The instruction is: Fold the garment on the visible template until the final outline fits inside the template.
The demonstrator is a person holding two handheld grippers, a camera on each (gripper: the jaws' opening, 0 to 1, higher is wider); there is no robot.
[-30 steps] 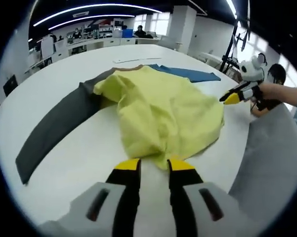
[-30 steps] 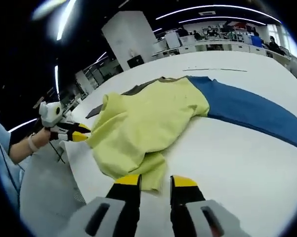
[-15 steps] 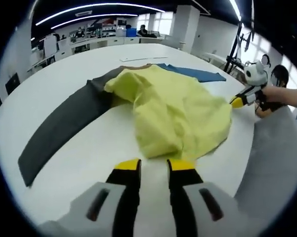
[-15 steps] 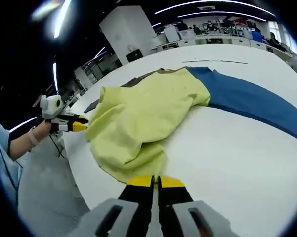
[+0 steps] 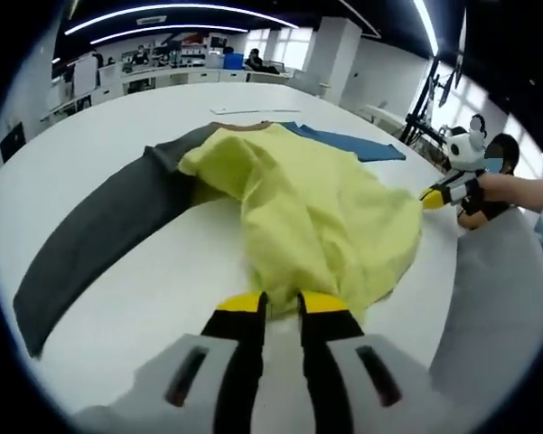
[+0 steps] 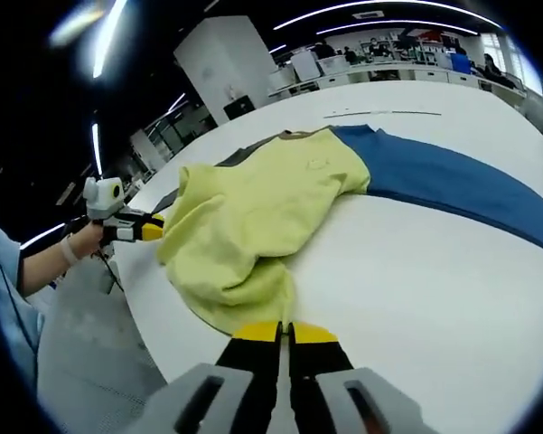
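Note:
A yellow garment (image 5: 316, 208) (image 6: 253, 217) lies bunched on the white table (image 5: 145, 316), with a grey sleeve (image 5: 99, 235) spread to one side and a blue sleeve (image 6: 452, 185) to the other. My left gripper (image 5: 282, 303) sits at the near hem; its jaws are partly closed around the cloth edge with a gap still showing. In the right gripper view it (image 6: 149, 226) touches the garment's far edge. My right gripper (image 6: 285, 330) is shut on the hem at its own corner, and it shows in the left gripper view at the cloth's right edge (image 5: 431, 197).
The table edge runs close behind both hem corners, with grey floor (image 5: 488, 307) beyond it. A person's hand (image 5: 501, 190) holds the right gripper. A thin line (image 6: 388, 114) lies far back on the table. Desks and people stand in the background.
The right gripper closed on the hem about half a second ago and stays shut. The left gripper's jaws have narrowed around the hem. The garment's near edge has bunched slightly inward.

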